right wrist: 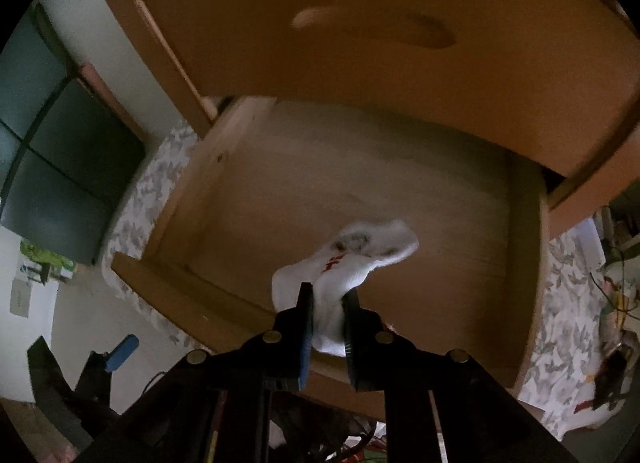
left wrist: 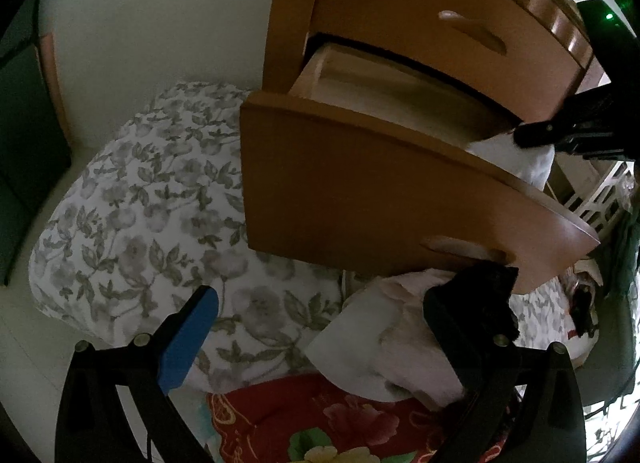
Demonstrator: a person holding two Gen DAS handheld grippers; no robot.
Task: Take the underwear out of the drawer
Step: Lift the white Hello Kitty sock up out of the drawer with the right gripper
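Low in the right wrist frame, my right tool (right wrist: 328,315) is clenched on the underwear (right wrist: 352,259), a white garment with a red mark. The pads pinch its lower end; the rest runs away from the tool toward the upper right of the frame, so its long axis lies roughly along the tool's pointing line. The garment hangs over the bare floor of the open drawer (right wrist: 400,183), and I cannot tell whether its far end touches the wood.

At the right edge of the left wrist frame, the same garment shows just above the drawer front (left wrist: 360,191), near the drawer's right end. My left tool (left wrist: 320,327) stands released and holds nothing, low over the floral bedding (left wrist: 140,203) and well apart from the garment.

Judgement: the right hand alone carries the garment. The coming move must clear the drawer front, which lies between the garment and me.
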